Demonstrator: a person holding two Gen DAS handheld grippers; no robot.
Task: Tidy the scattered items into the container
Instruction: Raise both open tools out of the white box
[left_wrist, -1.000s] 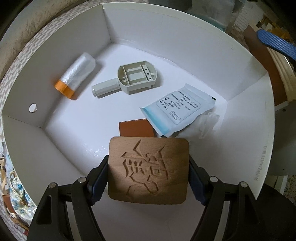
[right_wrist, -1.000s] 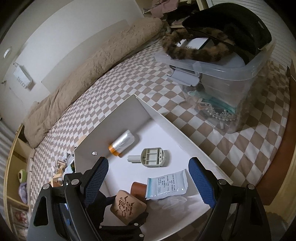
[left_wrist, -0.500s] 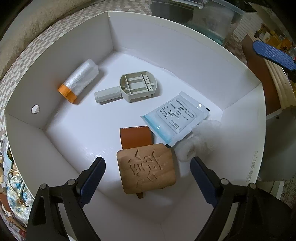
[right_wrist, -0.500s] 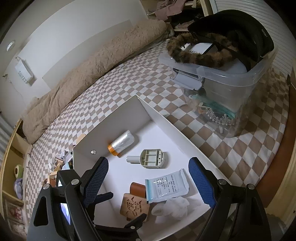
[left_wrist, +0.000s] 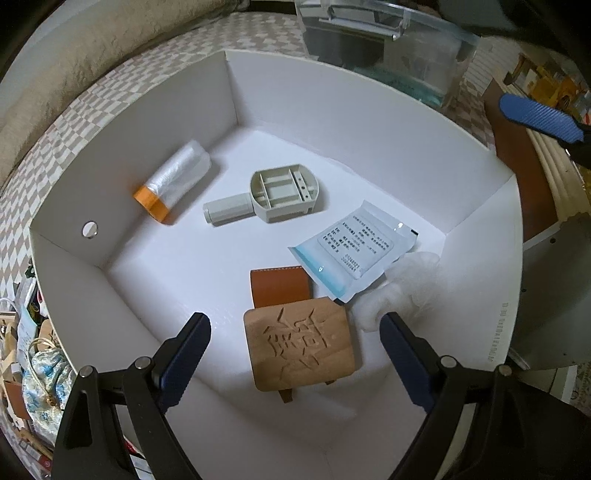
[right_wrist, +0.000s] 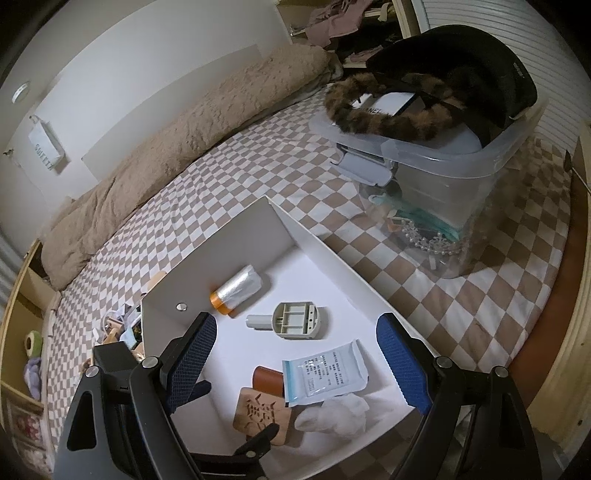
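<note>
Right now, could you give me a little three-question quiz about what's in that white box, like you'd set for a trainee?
1. True or false: the carved wooden block lies on the floor of the white box, with the left gripper open above it.
2. What lies partly over the brown leather piece? A) the block B) the grey plastic part C) the orange-ended plastic roll
3. Fill in: the printed sachet rests beside a crumpled white ____.

Key: 1 true; 2 A; 3 wad, apparently thin plastic.
</note>
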